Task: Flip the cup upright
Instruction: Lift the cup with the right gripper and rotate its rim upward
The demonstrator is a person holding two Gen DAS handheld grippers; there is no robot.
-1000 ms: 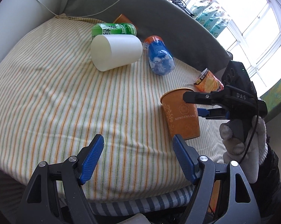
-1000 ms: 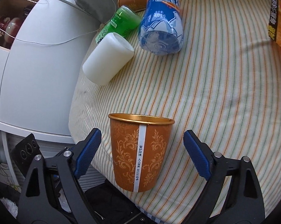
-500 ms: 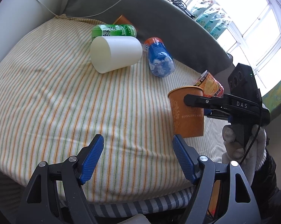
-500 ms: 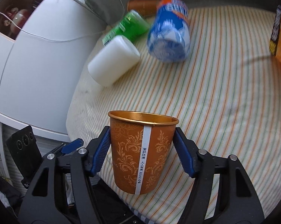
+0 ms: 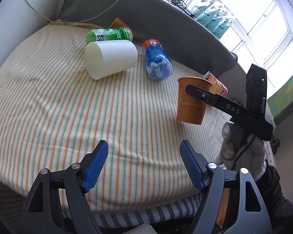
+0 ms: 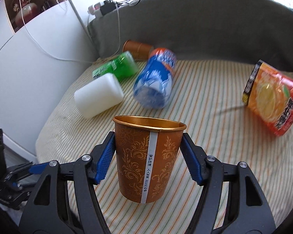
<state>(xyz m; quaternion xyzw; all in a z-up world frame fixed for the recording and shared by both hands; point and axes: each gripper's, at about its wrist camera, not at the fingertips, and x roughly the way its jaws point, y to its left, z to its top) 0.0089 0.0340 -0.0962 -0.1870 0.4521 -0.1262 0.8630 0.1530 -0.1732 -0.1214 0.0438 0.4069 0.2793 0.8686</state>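
An orange paper cup (image 6: pixel 148 156) with gold swirls stands mouth up between the blue pads of my right gripper (image 6: pixel 147 152), which is shut on it and holds it above the striped cushion (image 6: pixel 204 101). In the left wrist view the same cup (image 5: pixel 191 105) hangs clear of the cushion at the right, held by the right gripper's black arm. My left gripper (image 5: pixel 144 163) is open and empty over the cushion's near edge. A white cup (image 5: pixel 110 58) lies on its side at the back; it also shows in the right wrist view (image 6: pixel 98 95).
A green bottle (image 5: pixel 109 35), a blue bottle (image 5: pixel 157 62) and another orange cup (image 6: pixel 137 47) lie at the back by the grey backrest (image 5: pixel 165 23). An orange juice carton (image 6: pixel 273 97) lies at the right. A white cabinet (image 6: pixel 29 68) stands beside the cushion.
My right gripper closed on the orange cup and lifted it off the cushion, upright. The left gripper stayed still and open.
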